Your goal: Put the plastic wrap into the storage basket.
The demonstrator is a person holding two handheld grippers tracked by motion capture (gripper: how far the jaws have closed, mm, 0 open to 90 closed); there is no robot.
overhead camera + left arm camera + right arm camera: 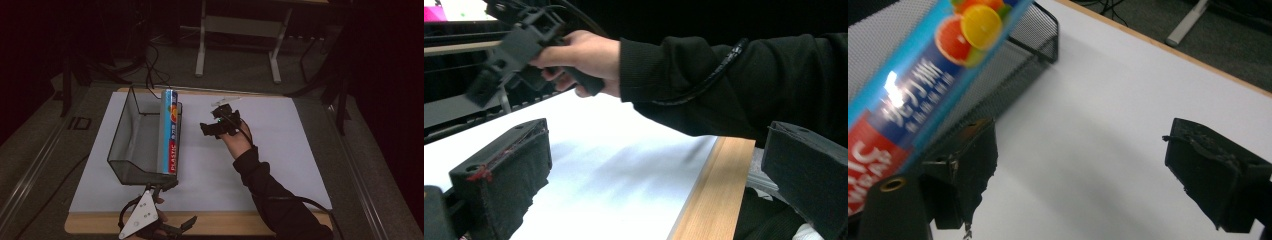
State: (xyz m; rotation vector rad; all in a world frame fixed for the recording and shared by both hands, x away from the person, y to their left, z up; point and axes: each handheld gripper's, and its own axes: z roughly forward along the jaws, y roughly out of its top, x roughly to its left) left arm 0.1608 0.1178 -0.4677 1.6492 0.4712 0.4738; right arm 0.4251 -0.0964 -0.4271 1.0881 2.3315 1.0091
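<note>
Box point(169, 131) lengthwise along basket point(131, 145) (far-near)

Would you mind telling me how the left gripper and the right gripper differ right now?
The left gripper sits at the table's near edge, below the mesh basket; the right gripper is farther out over the white sheet, beside the plastic wrap box. The left carries a grey three-cornered plate on top; no such plate shows on the right. Both are hand-held, black, and have jaws apart with nothing between them.
</note>
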